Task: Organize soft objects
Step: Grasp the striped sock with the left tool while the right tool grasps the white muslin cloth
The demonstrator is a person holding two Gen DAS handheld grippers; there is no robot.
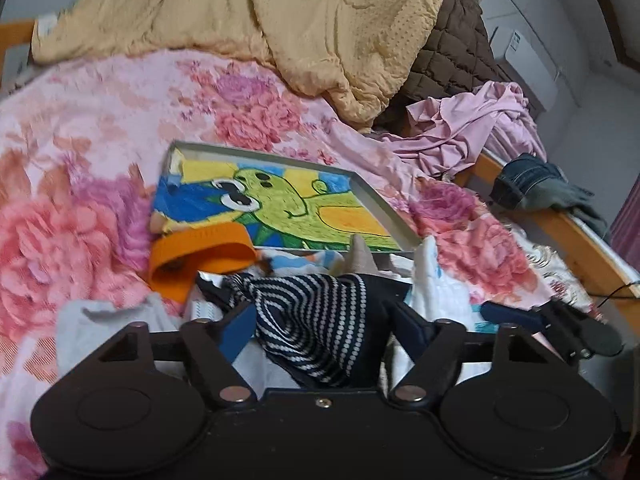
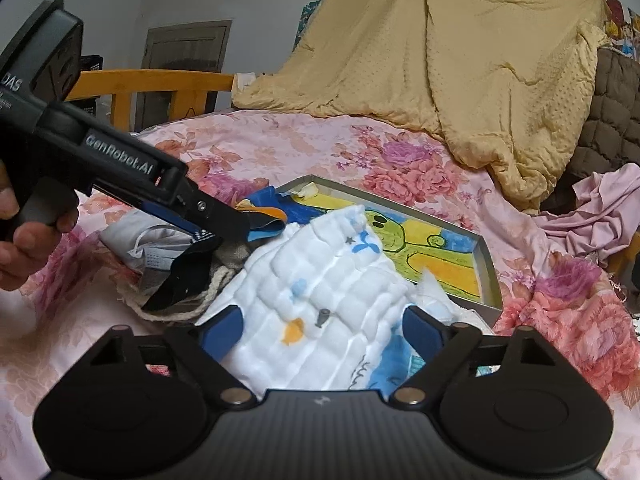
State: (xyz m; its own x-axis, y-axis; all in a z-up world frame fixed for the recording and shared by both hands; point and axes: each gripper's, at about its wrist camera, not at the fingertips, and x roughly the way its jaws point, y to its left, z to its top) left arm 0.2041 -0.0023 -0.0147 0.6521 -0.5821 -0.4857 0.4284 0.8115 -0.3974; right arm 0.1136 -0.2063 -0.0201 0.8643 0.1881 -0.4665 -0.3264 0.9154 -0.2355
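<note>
Left gripper: fingers spread apart, with a dark striped knit garment bunched between them; whether the pads press on it cannot be told. From the right wrist view this gripper reaches into the pile at 9 o'clock.

Right gripper: fingers wide apart, a white quilted muslin cloth lying between them, no grip evident.

Location: both cloths sit in a loose heap on the floral bedspread, at the 6 o'clock edge of a tray lined with a green cartoon drawing. An orange band and a face mask lie in the same heap.

Progress, as judged: early. Nothing appears folded or sorted. A pink garment at 2 o'clock and a yellow quilt at 12 o'clock remain rumpled.
</note>
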